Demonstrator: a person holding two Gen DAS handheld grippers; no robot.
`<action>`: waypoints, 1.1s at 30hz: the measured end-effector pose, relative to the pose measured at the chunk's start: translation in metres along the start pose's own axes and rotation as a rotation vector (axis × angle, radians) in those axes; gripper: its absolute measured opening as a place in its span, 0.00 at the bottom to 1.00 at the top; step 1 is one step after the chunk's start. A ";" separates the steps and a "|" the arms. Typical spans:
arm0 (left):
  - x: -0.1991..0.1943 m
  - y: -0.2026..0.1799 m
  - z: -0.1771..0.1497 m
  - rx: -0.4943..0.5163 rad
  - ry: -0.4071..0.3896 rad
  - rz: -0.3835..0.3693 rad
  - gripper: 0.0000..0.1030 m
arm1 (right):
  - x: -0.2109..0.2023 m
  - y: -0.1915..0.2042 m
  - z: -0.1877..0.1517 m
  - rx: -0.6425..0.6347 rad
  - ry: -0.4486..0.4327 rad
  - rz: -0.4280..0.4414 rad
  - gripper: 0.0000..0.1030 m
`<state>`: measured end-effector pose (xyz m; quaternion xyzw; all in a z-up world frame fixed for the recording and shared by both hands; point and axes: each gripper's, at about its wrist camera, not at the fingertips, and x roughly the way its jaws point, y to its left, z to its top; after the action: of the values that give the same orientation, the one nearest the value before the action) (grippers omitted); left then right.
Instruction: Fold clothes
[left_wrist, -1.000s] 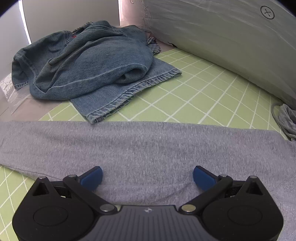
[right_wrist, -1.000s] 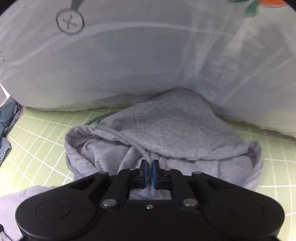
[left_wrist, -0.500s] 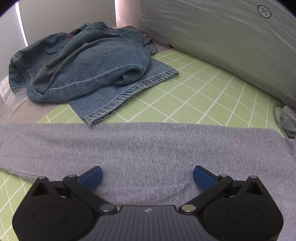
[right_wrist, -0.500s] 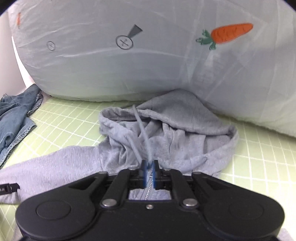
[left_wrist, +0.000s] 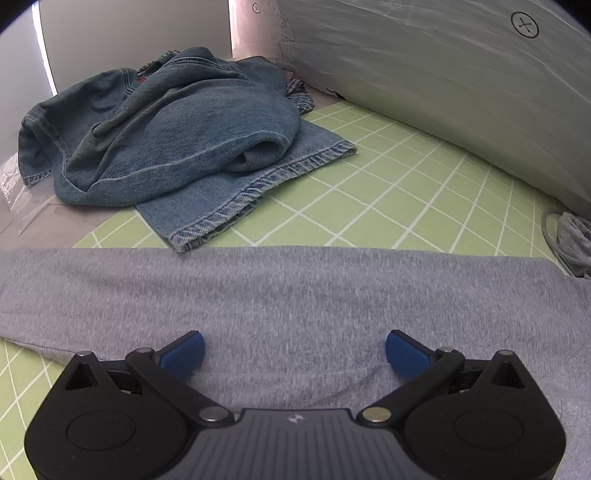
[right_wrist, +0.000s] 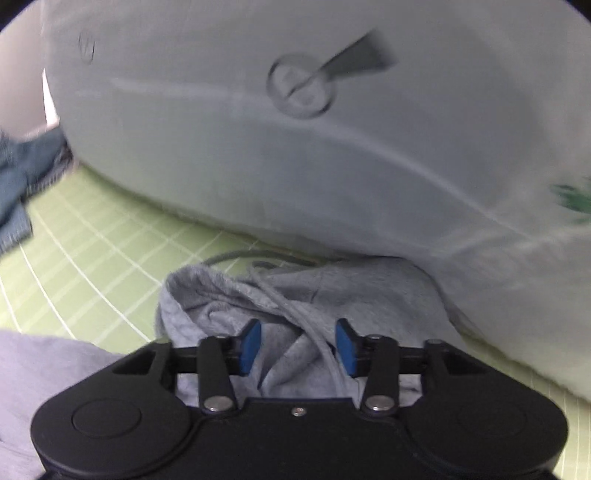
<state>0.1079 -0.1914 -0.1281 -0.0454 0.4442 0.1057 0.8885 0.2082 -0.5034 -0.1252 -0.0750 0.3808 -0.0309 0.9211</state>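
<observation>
A grey hoodie lies on the green grid mat. In the left wrist view its sleeve (left_wrist: 288, 291) stretches flat across the frame, and my left gripper (left_wrist: 294, 350) hovers open and empty just above it. In the right wrist view the crumpled hood (right_wrist: 306, 295) with its drawstring (right_wrist: 317, 336) lies bunched against a pale pillow. My right gripper (right_wrist: 297, 345) is open over the hood, with the drawstring lying loose between the blue pads. The view is motion-blurred.
A heap of blue jeans (left_wrist: 173, 133) lies at the mat's far left corner, also seen in the right wrist view (right_wrist: 18, 184). A large pale pillow (left_wrist: 461, 85) with printed marks runs along the back edge (right_wrist: 295, 147). The green mat (left_wrist: 406, 199) shows between them.
My right gripper was shut on the hood's drawstring and has opened, letting it drop; the view swung left and down. The left gripper has barely moved.
</observation>
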 end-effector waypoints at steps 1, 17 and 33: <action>0.000 0.000 0.000 0.000 -0.001 0.000 1.00 | 0.003 -0.001 0.000 -0.002 0.006 0.002 0.03; 0.001 0.000 0.000 -0.003 -0.002 0.001 1.00 | -0.156 -0.023 -0.080 0.286 -0.081 -0.079 0.01; 0.001 0.000 -0.002 0.004 -0.017 -0.003 1.00 | -0.073 0.015 -0.042 -0.005 0.018 -0.028 0.33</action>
<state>0.1071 -0.1911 -0.1297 -0.0436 0.4367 0.1038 0.8925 0.1269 -0.4845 -0.1057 -0.0822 0.3880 -0.0434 0.9170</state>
